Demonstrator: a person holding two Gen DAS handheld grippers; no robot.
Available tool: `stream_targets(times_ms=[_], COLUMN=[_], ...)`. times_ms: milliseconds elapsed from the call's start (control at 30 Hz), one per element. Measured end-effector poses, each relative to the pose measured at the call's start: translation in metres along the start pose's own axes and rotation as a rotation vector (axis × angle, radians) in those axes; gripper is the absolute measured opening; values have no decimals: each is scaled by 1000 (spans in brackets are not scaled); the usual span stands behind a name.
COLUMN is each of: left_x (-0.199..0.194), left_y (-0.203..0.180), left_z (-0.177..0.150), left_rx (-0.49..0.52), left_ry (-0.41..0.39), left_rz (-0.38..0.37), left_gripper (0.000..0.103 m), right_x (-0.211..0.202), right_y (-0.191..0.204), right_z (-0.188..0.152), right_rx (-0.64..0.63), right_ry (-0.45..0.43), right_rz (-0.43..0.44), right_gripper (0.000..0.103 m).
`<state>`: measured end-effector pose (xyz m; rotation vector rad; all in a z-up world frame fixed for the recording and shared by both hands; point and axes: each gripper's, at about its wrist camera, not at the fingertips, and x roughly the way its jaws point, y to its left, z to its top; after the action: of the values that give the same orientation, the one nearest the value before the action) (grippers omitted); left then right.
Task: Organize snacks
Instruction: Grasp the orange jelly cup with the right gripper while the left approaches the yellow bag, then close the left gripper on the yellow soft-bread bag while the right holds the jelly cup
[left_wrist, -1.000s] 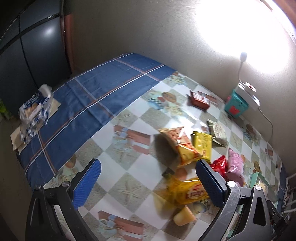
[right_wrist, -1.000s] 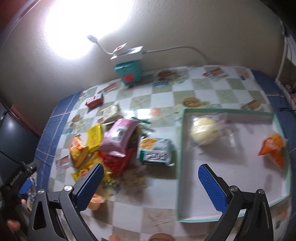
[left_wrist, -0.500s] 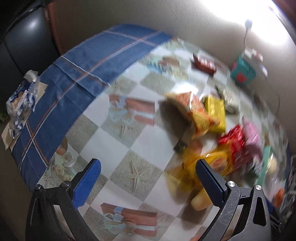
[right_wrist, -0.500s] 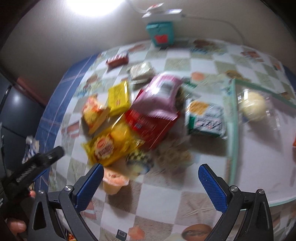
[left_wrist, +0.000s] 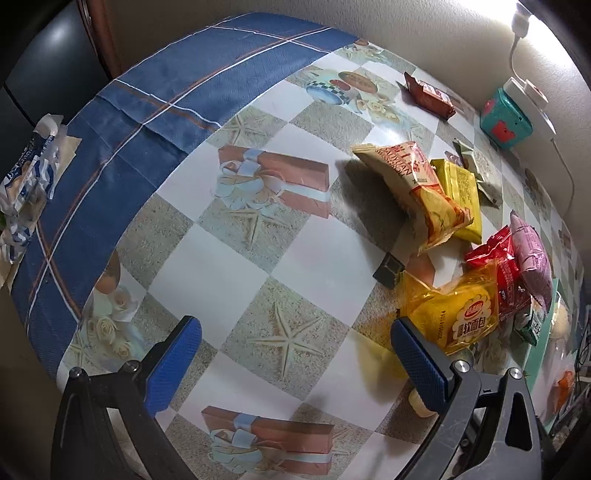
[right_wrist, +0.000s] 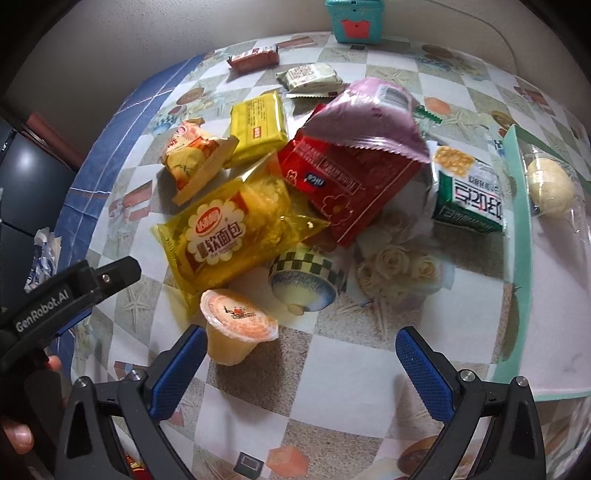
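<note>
Nearest of all the snacks, a small jelly cup (right_wrist: 236, 334) with an orange foil lid stands upright on the counter (right_wrist: 332, 387), at the near edge of the snack pile. It sits just ahead of the right tongs (right_wrist: 297, 363) and off to their left side, almost touching the left blue finger pad (right_wrist: 177, 369), not centred in the gap. Those tongs are spread wide and hold nothing. Just behind the cup lies a yellow bread packet (right_wrist: 229, 232), its long axis slanting from near-left to far-right, with a red packet (right_wrist: 332, 184) and a pink bag (right_wrist: 364, 118) piled beyond it. Further right, a green-rimmed tray (right_wrist: 519, 229) holds a wrapped round bun (right_wrist: 550, 188). The left tongs (left_wrist: 295, 363) are also spread and empty, above bare counter (left_wrist: 229, 273), with the same yellow bread packet (left_wrist: 458, 314) to their right. Judging by this, the right tongs are nearer the cup and would need to shift left to straddle it.
</note>
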<state>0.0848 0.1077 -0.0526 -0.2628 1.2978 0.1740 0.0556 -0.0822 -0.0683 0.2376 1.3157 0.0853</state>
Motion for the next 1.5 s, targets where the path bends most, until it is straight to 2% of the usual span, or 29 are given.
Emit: stream_targets(times_ms=[33, 133, 367, 500, 600, 833, 1100, 1300, 1500], left_x=[1, 1, 0, -3, -2, -2, -3, -3, 2], left_y=[0, 2, 5, 3, 0, -8, -17, -39, -60], left_z=[2, 3, 6, 5, 6, 9, 9, 7, 5], left_rx=[-2, -17, -43, -39, -34, -27, -42, -12, -6], left_ry=[-3, -6, -10, -12, -11, -11, -10, -28, -28], left_rz=[-3, -12, -40, -47, -50, -80, -160, -156, -166], left_gripper=[102, 102, 102, 102, 102, 102, 102, 102, 102], right_x=[1, 6, 15, 21, 24, 19, 11, 1, -15], right_y=[1, 6, 17, 29, 33, 18, -15, -47, -73], right_z=[0, 1, 3, 3, 5, 8, 12, 19, 24], right_rx=[3, 12, 38, 28, 31, 55, 113, 174, 230], right_ry=[2, -1, -13, -14, -22, -32, -46, -73, -108], right_rz=[7, 21, 96, 132, 144, 145, 111, 79, 88], right_gripper=[103, 88, 72, 54, 47, 46, 46, 46, 46])
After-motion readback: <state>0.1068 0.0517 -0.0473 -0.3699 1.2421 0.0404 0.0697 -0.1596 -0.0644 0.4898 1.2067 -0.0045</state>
